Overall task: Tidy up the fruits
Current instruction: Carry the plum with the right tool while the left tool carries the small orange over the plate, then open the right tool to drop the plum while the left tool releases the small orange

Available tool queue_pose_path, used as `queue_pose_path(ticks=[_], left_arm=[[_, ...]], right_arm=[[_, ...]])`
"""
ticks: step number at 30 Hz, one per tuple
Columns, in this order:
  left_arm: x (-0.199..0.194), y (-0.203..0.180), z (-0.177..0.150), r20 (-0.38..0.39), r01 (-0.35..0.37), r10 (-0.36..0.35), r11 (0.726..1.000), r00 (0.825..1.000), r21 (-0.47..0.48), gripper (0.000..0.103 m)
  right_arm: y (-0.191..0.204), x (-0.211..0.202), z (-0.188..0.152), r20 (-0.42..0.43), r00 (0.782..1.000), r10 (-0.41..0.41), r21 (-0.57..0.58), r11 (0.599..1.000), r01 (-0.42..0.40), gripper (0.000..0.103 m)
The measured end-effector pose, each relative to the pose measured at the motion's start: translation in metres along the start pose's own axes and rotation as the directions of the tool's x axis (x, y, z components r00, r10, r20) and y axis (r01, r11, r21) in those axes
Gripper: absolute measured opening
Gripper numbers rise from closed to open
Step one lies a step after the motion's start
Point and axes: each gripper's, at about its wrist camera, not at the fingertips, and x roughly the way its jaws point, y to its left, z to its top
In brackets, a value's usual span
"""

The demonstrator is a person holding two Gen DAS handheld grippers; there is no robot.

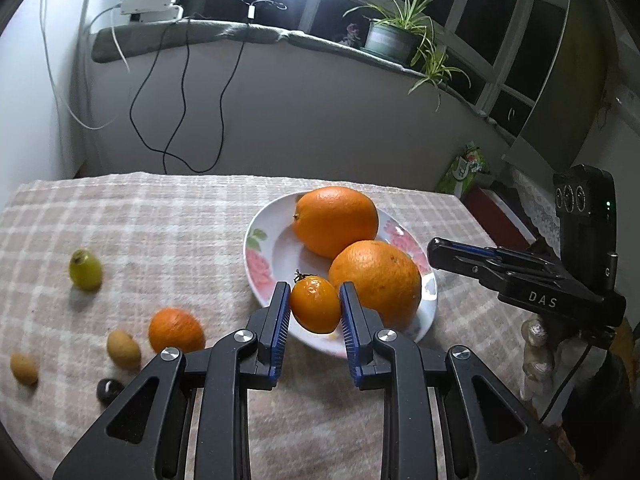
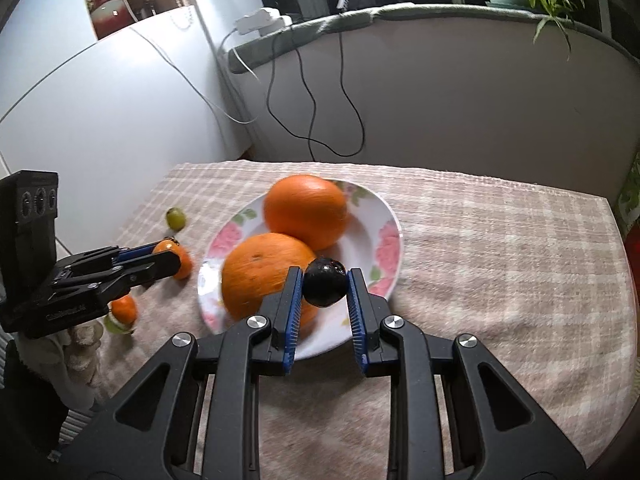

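A floral white plate [image 1: 264, 248] [image 2: 384, 216] holds two large oranges [image 1: 335, 220] [image 1: 374, 278] [image 2: 306, 210] [image 2: 260, 276]. My left gripper [image 1: 315, 306] is shut on a small orange tomato-like fruit [image 1: 315, 304] above the plate's near rim; it also shows in the right wrist view [image 2: 168, 256]. My right gripper [image 2: 325, 284] is shut on a dark round fruit [image 2: 325, 283] above the plate's near side; its arm shows in the left wrist view [image 1: 436, 252]. Loose on the cloth lie a mandarin [image 1: 176, 330], a green grape [image 1: 85, 270], two tan fruits [image 1: 123, 349] [image 1: 24, 367] and a dark fruit [image 1: 109, 391].
The table wears a checked beige cloth [image 1: 160, 220] [image 2: 500, 260]. Black cables [image 1: 180, 100] hang down the wall behind. A potted plant [image 1: 396, 36] stands on the sill. A red box [image 1: 500, 216] and a green packet [image 1: 464, 168] sit past the table's right edge.
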Motion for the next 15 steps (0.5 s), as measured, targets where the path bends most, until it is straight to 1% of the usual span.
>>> queue_pose_path(ticks=[7,15], left_arm=[[0.018,0.0,0.004,-0.028,-0.01,0.01,1.0,1.0,0.0,0.023],[0.025,0.0,0.006,-0.039,-0.025,0.025,1.0,0.999,0.006,0.023]], right_arm=[[-0.01,0.014,0.005,-0.018,1.0,-0.005,0.001,1.0,0.005,0.023],[-0.012,0.022,0.008,-0.028,1.0,-0.002,-0.004,1.0,0.002,0.023]])
